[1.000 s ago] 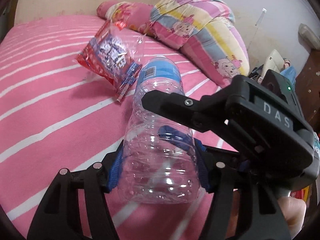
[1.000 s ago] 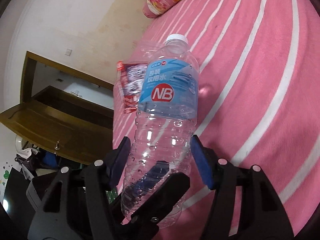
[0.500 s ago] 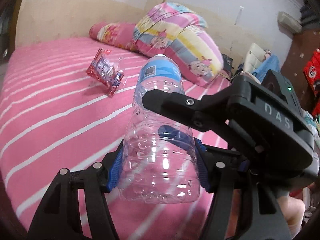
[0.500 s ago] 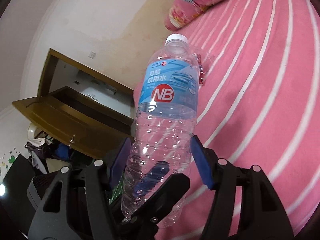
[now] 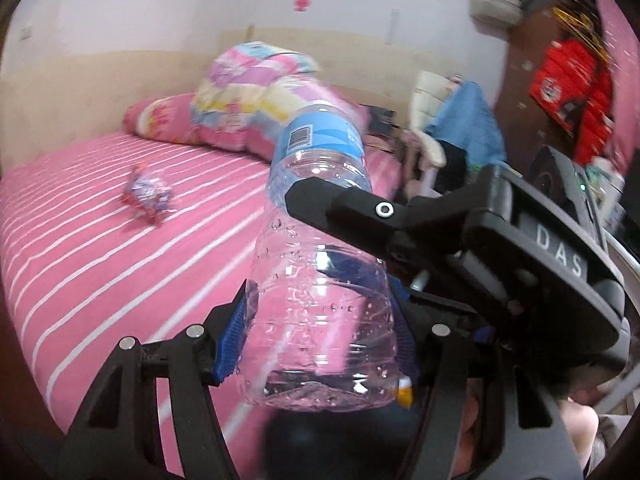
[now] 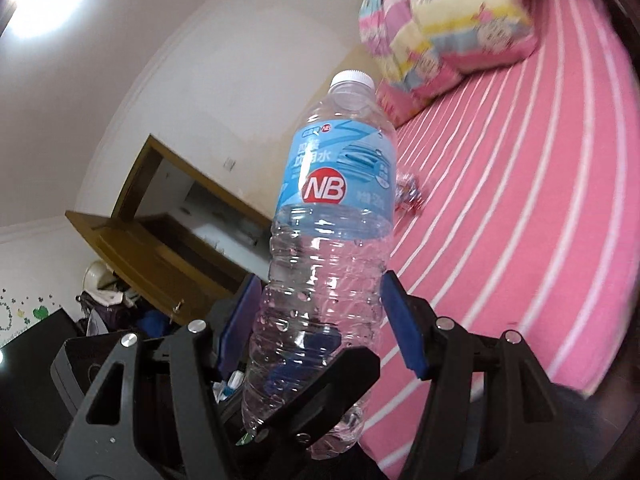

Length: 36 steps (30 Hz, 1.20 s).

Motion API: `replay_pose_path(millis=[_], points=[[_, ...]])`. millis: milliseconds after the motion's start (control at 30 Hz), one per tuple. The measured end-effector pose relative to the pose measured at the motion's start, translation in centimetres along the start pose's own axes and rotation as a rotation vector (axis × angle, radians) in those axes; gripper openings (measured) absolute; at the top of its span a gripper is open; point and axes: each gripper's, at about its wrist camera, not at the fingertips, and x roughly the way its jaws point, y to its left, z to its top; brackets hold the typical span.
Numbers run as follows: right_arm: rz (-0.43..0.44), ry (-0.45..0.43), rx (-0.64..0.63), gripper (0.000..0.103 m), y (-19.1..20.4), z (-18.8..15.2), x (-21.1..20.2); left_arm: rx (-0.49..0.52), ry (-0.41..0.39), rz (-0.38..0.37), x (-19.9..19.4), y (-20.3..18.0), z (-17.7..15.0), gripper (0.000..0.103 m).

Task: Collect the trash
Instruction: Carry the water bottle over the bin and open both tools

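Note:
An empty clear plastic bottle (image 5: 320,280) with a blue NB label and white cap is held in the air by both grippers. My left gripper (image 5: 316,328) is shut on its lower body. My right gripper (image 6: 320,320) is shut on the same bottle (image 6: 332,240), its fingers crossing the left one's; it shows in the left wrist view (image 5: 460,240). A red and blue snack wrapper (image 5: 148,196) lies on the pink striped bed (image 5: 100,260), far from both grippers. It also shows in the right wrist view (image 6: 408,196), behind the bottle.
A colourful folded quilt (image 5: 256,96) and pink pillow (image 5: 156,116) lie at the bed's head. A chair with blue cloth (image 5: 452,128) stands beside the bed. A wooden door frame and desk (image 6: 160,240) are at the left of the right wrist view.
Both grippers have lifted the bottle up and back from the bed. The wrapper now looks smaller and farther away. The grip on the bottle is unchanged.

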Motion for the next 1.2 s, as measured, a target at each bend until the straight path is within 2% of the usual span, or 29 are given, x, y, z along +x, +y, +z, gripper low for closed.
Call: replay_pose_path(millis=[167, 233, 400, 567, 833, 1033, 1200], points=[[-0.061, -0.074, 0.012, 0.063, -1.2, 0.3, -6.8, 0.064, 0.039, -0.09, 1.1, -4.5, 0.1, 0.06], [-0.082, -0.09, 0.022, 0.063, -1.4, 0.4, -8.6, 0.067, 0.077, -0.134, 2.1, -6.2, -0.3, 0.06], [-0.138, -0.146, 0.088, 0.063, -4.9, -0.4, -13.7, 0.122, 0.177, -0.202, 5.2, -10.1, -1.3, 0.06], [-0.205, -0.192, 0.148, 0.063, -7.8, -0.4, -16.8, 0.11, 0.274, -0.27, 8.9, -13.1, -2.1, 0.06], [-0.322, -0.158, 0.321, 0.063, -15.3, -0.7, -18.9, 0.036, 0.472, -0.332, 16.2, -15.0, -5.8, 0.06], [-0.356, -0.155, 0.436, 0.063, -19.4, -1.4, -18.9, 0.017, 0.593, -0.347, 20.5, -15.6, -8.2, 0.06], [-0.389, -0.159, 0.5, 0.063, -22.8, -1.8, -19.0, 0.022, 0.66, -0.361, 23.4, -16.2, -9.7, 0.06]])
